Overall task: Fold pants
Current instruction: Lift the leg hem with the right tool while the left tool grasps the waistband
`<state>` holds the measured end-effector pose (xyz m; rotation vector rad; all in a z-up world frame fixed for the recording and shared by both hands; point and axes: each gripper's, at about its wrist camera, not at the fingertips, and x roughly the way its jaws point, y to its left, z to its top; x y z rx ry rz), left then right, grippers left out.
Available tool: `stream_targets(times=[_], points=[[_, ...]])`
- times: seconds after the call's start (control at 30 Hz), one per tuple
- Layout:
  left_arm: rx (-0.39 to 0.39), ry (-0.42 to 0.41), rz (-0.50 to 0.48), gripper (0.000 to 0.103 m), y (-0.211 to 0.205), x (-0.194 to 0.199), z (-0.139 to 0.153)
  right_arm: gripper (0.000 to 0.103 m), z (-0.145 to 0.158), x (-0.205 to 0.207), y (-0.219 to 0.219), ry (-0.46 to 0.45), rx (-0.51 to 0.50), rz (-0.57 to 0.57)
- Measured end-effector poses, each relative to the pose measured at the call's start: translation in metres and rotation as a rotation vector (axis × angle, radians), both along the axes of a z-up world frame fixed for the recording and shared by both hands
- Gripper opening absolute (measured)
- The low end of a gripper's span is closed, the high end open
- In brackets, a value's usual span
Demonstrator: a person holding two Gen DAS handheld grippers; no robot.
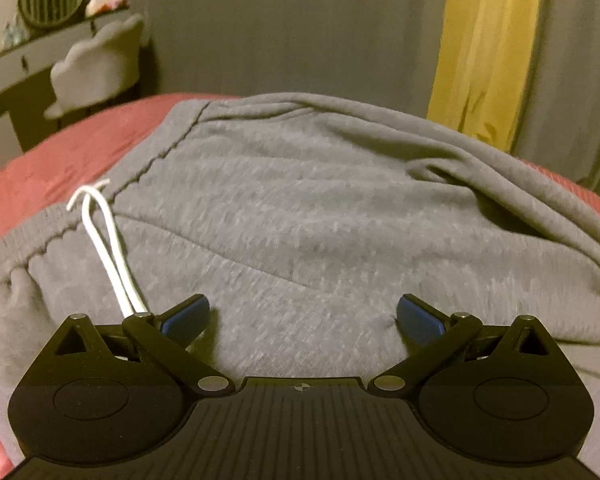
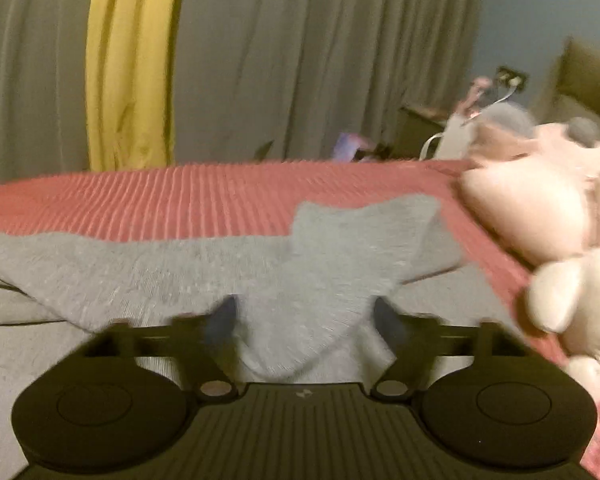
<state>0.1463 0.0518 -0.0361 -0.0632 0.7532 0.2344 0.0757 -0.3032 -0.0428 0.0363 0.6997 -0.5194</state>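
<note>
Grey sweatpants lie spread on a red bedspread. In the left wrist view the elastic waistband runs along the left, with a white drawstring looping down toward my left finger. My left gripper hovers just over the upper part of the pants, its blue pads wide apart and holding nothing. In the blurred right wrist view a pants leg is laid across, its end turned up. My right gripper stands open, with a fold of grey cloth lying loose between its fingers.
Pale plush toys sit on the red bedspread at the right, close to the leg end. Grey curtains with a yellow one hang behind the bed. A padded chair and a desk stand beyond the bed's far left.
</note>
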Motion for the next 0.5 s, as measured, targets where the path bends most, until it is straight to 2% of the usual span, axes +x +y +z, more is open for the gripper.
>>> stream_targets(times=[0.1, 0.13, 0.17, 0.2, 0.3, 0.4, 0.47, 0.5], points=[[0.091, -0.020, -0.027, 0.103, -0.008, -0.004, 0.001, 0.077, -0.023, 0.025, -0.011, 0.126, -0.048, -0.030], [0.113, -0.033, -0.035, 0.103, -0.009, -0.005, 0.002, 0.068, -0.028, 0.027, -0.016, 0.147, -0.062, -0.048], [0.120, -0.046, -0.038, 0.103, -0.009, -0.007, 0.004, 0.031, -0.028, 0.024, -0.026, 0.132, -0.024, -0.057], [0.114, -0.056, -0.040, 0.103, -0.008, -0.007, 0.006, 0.006, -0.027, 0.020, -0.037, 0.108, 0.035, -0.075], [0.052, -0.084, -0.044, 0.103, -0.003, -0.007, 0.013, 0.007, -0.019, -0.009, -0.070, -0.015, 0.243, -0.106], [-0.008, -0.116, -0.062, 0.103, 0.002, -0.002, 0.028, 0.007, -0.011, -0.055, -0.083, -0.156, 0.333, -0.139], [-0.069, -0.137, -0.085, 0.103, 0.006, 0.008, 0.041, 0.007, -0.024, -0.077, -0.083, -0.180, 0.373, -0.182], [-0.100, -0.144, -0.088, 0.103, 0.009, 0.016, 0.048, 0.008, -0.036, -0.081, -0.086, -0.159, 0.381, -0.207]])
